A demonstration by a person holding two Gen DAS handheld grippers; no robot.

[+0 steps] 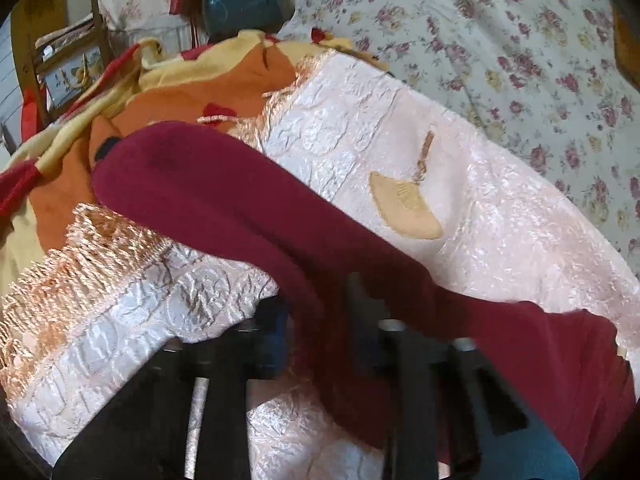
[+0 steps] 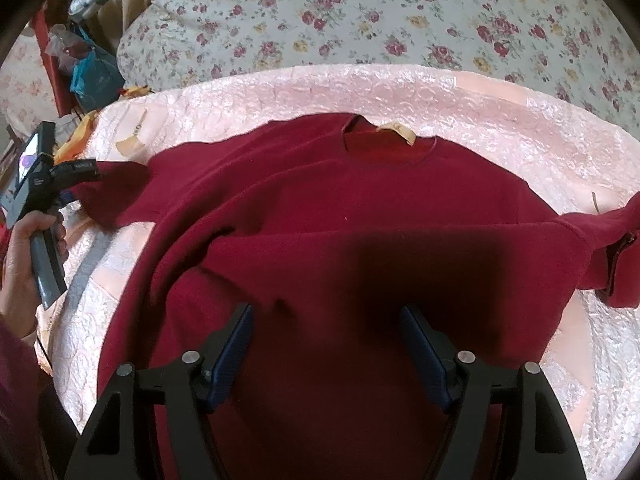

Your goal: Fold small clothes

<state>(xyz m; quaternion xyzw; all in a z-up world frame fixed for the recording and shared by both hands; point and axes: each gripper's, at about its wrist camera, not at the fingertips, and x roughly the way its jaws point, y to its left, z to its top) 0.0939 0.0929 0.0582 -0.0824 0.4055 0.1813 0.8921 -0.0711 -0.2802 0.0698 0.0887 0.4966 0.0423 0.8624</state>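
A dark red sweater (image 2: 360, 216) lies spread on a pink quilted cover (image 2: 520, 120), collar with a tan label (image 2: 400, 132) at the far side. My right gripper (image 2: 326, 312) is open, its blue-padded fingers (image 2: 236, 344) just above the sweater's lower body. My left gripper (image 2: 76, 172) is at the far left, shut on the end of the sweater's left sleeve (image 2: 120, 188). In the left wrist view the sleeve (image 1: 240, 208) runs forward from between the blurred fingers of the left gripper (image 1: 320, 320). The right sleeve (image 2: 624, 236) hangs off at the right edge.
A floral bedspread (image 2: 360, 12) lies beyond the pink cover. An orange, yellow and red cloth (image 1: 160, 92) is heaped at the cover's fringed edge (image 1: 92, 248). A blue bag (image 2: 94, 76) and clutter stand at the far left. A tan fan patch (image 1: 404, 204) is on the cover.
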